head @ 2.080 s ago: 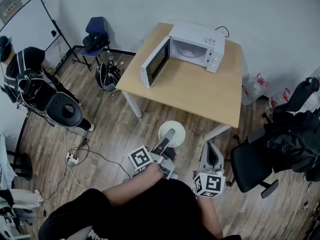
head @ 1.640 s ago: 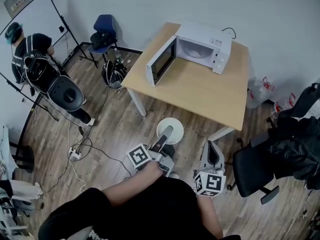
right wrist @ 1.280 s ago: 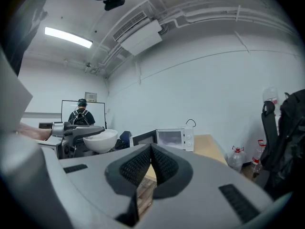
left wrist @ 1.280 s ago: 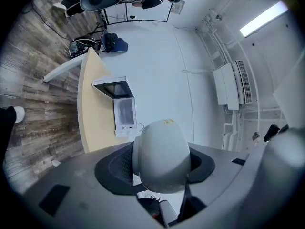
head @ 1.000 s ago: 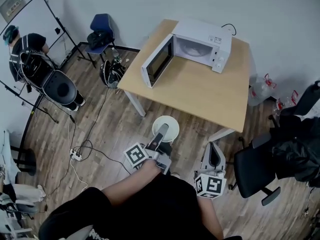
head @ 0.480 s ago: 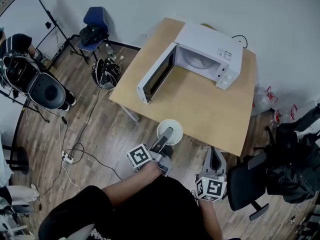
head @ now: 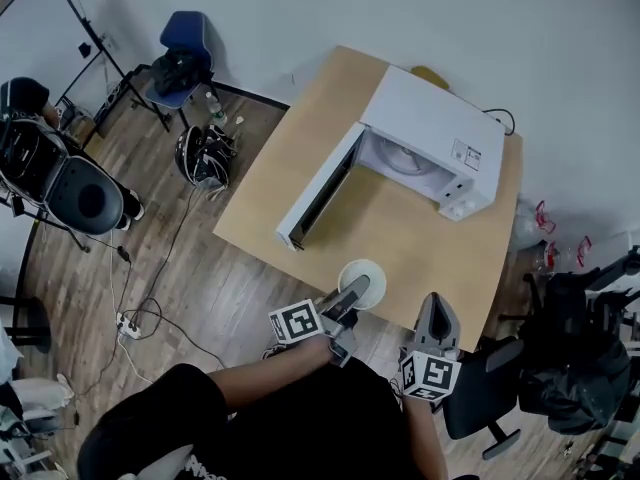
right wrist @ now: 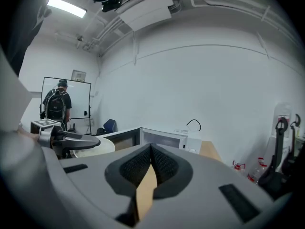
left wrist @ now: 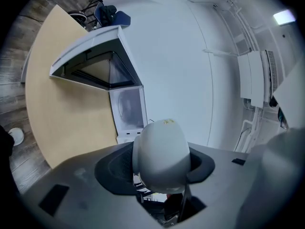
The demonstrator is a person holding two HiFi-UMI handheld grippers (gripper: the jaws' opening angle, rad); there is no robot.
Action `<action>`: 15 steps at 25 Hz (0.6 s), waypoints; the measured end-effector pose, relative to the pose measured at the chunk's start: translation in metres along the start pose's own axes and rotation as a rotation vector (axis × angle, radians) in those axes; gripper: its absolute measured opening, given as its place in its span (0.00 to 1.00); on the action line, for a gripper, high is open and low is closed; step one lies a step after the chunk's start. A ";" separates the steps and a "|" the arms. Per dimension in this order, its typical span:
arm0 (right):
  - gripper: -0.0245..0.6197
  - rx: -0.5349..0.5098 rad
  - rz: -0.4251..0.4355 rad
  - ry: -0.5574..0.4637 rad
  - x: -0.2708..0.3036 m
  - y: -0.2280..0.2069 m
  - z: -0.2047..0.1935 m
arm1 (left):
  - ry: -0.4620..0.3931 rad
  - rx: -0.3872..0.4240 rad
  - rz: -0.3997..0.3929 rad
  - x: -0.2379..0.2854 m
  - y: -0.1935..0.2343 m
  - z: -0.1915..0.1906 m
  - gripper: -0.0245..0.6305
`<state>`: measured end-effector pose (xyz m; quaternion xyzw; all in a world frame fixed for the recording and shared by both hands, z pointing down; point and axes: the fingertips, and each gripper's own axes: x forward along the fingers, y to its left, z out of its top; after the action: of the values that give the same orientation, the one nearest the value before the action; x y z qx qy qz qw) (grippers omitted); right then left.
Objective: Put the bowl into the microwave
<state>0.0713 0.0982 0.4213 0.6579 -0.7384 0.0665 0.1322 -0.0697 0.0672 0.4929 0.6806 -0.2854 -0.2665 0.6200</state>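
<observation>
You get no readable text: the small label (head: pixel 463 153) on the white box-shaped microwave (head: pixel 425 118), at the far edge of the light wooden bench (head: pixel 275 168), is too small.

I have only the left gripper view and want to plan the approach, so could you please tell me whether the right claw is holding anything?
Observer: No, the right claw is shut, with nothing between its jaws.
Operator: Thank you. Where is it relative to the bowl?
Observer: In the head view it is right of the bowl, which the left claw holds at the table's near edge.
Operator: Is anything on the floor close to us?
Observer: A black chair stands just right of the right claw.
</observation>
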 end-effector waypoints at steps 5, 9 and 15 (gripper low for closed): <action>0.13 0.012 -0.020 0.024 0.032 -0.009 0.007 | 0.044 0.007 -0.015 0.039 0.000 0.018 0.39; 0.13 0.012 -0.039 0.031 0.055 -0.016 0.018 | 0.072 -0.002 -0.005 0.064 0.007 0.029 0.39; 0.13 0.021 -0.099 0.026 0.086 -0.040 0.030 | 0.156 -0.002 0.006 0.109 0.024 0.031 0.39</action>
<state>0.0988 0.0031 0.4136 0.6941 -0.7024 0.0762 0.1380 -0.0172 -0.0343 0.5127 0.6979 -0.2380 -0.2108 0.6417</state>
